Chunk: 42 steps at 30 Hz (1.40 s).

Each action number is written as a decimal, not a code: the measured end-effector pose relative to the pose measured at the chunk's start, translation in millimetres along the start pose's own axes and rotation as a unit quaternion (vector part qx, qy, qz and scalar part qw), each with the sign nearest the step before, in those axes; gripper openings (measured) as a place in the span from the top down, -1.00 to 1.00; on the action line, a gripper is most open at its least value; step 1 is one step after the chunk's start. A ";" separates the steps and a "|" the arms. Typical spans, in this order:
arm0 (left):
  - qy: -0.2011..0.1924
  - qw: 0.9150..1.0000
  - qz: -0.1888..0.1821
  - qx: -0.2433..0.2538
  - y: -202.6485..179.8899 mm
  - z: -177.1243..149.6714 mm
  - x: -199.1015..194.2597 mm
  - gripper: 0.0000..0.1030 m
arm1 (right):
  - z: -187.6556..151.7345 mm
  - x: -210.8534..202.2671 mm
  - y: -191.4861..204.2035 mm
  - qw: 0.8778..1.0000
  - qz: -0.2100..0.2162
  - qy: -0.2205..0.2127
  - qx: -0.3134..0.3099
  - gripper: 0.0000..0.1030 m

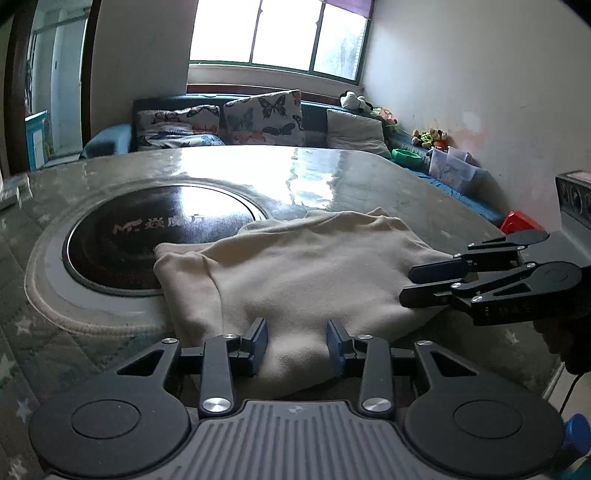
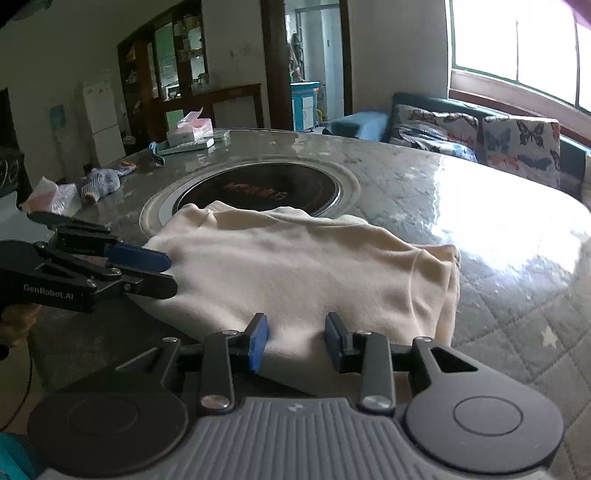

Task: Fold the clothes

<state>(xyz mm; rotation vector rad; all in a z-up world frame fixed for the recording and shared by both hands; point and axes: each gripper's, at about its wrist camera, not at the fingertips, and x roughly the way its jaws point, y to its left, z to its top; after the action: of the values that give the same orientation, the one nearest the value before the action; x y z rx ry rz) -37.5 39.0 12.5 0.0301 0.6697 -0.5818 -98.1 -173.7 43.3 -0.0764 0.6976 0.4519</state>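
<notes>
Daylight from the overexposed window [image 1: 280, 33] is the only evident source, throwing blown-out glare across the glossy table [image 2: 491, 206], leaving the room's interior dim, with strong fisheye bending and dark vignetted corners in both views and slightly soft distant detail.

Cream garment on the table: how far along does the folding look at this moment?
Done: the cream garment lies on the table as a compact bundle, partly over the round black hob. In hand: nothing gripped; the left gripper and right gripper stand open at its near edge. Left: its edges look uneven, so probably another fold or smoothing.
</notes>
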 end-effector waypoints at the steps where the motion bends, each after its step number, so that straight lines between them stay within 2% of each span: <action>1: 0.001 1.000 -0.003 -0.001 -0.6 -0.5 -0.2 0.24 | -1.0 -2.3 -0.5 1.000 0.000 0.001 0.004 0.33; 8: 0.009 0.999 -0.033 0.009 -10.6 -4.7 -4.4 0.18 | -14.1 -21.1 1.8 1.000 -0.008 0.003 0.014 0.33; 10: 0.016 0.999 -0.049 0.007 -12.8 -4.1 -6.2 0.10 | -15.9 -25.8 3.8 1.000 -0.010 0.008 0.013 0.33; 12: 0.019 0.998 -0.054 0.023 -16.5 -5.1 -7.2 0.09 | -17.5 -31.8 6.4 1.000 -0.011 0.016 0.006 0.33; 17: 0.028 0.997 -0.071 -0.011 -2.2 11.9 -2.5 0.09 | -10.4 -42.5 -1.2 0.999 0.001 0.019 0.035 0.33; 23: 0.016 0.999 -0.049 -0.009 2.9 40.9 14.9 0.13 | 18.1 -31.8 -13.5 0.998 -0.007 -0.012 0.055 0.35; 26: 0.018 0.999 -0.039 -0.005 1.2 56.5 30.8 0.20 | 34.8 -15.0 -16.1 0.998 -0.016 -0.015 0.053 0.56; 29: 0.020 0.999 -0.027 -0.001 -4.0 68.2 49.6 0.27 | 46.9 5.4 -17.7 0.998 -0.032 -0.011 0.056 0.65; 33: 0.038 0.999 -0.010 -0.007 -4.7 73.0 74.6 0.39 | 52.5 28.7 -24.5 0.997 -0.046 0.002 0.063 0.69; 36: 0.043 0.999 -0.009 -0.012 -1.5 70.7 85.0 0.39 | 50.2 40.7 -28.3 0.996 -0.054 0.013 0.067 0.70; 42: 0.036 0.999 -0.002 0.005 -5.9 68.1 79.3 0.32 | 46.1 43.8 -28.9 0.996 -0.059 0.014 0.064 0.71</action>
<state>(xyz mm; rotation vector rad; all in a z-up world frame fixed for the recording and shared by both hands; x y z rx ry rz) 48.8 -19.8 20.2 0.0593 0.7377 -0.5907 -28.4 -173.2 48.5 -0.0020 0.7434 0.2928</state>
